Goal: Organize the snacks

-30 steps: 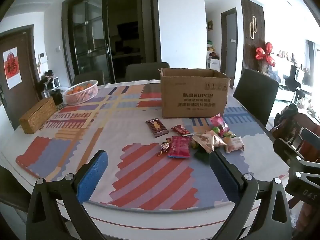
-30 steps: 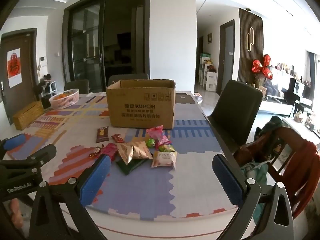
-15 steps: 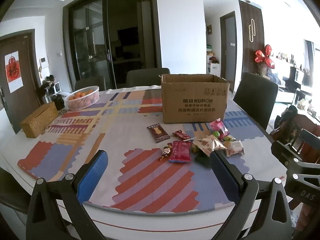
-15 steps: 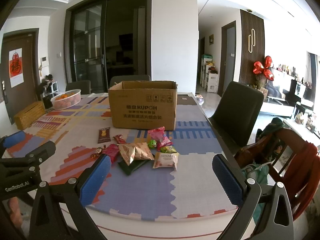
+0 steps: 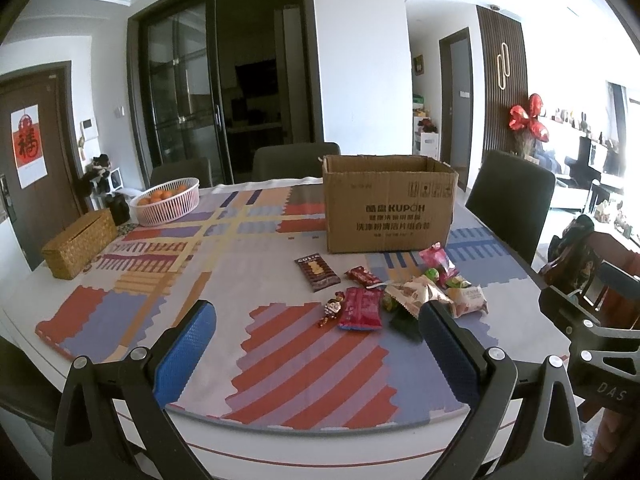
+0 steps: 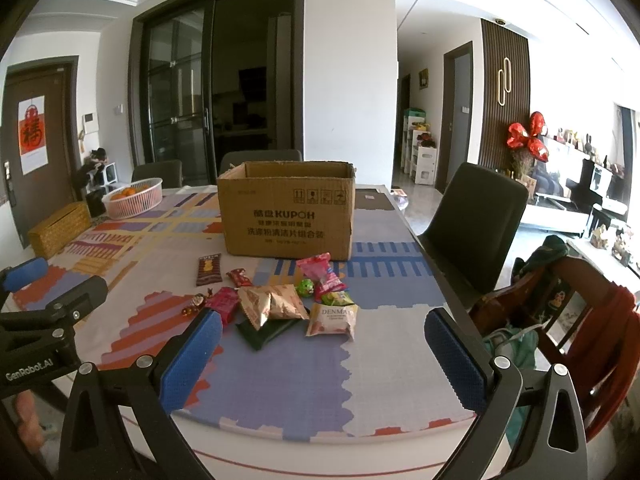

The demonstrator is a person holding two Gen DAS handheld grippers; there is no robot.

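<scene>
An open cardboard box (image 5: pixel 390 208) (image 6: pixel 288 216) stands on the patterned table mat. In front of it lies a loose heap of snack packets: a brown chocolate packet (image 5: pixel 317 272) (image 6: pixel 209 269), a red packet (image 5: pixel 360 308) (image 6: pixel 225 302), a tan crinkled bag (image 6: pixel 272 303), a white packet (image 6: pixel 332 320) and a pink bag (image 6: pixel 322 274). My left gripper (image 5: pixel 316 352) hovers open at the near table edge, short of the snacks. My right gripper (image 6: pixel 322 356) is open too, just before the heap. Both hold nothing.
A white basket of oranges (image 5: pixel 166 200) and a woven tissue box (image 5: pixel 78 242) sit at the table's far left. Dark chairs (image 6: pixel 476 224) stand around the table. A wooden chair with clothes (image 6: pixel 568 312) is close on the right.
Both grippers have risen and tilted up slightly, so the table and box sit lower in view. The snacks and the box have not moved.
</scene>
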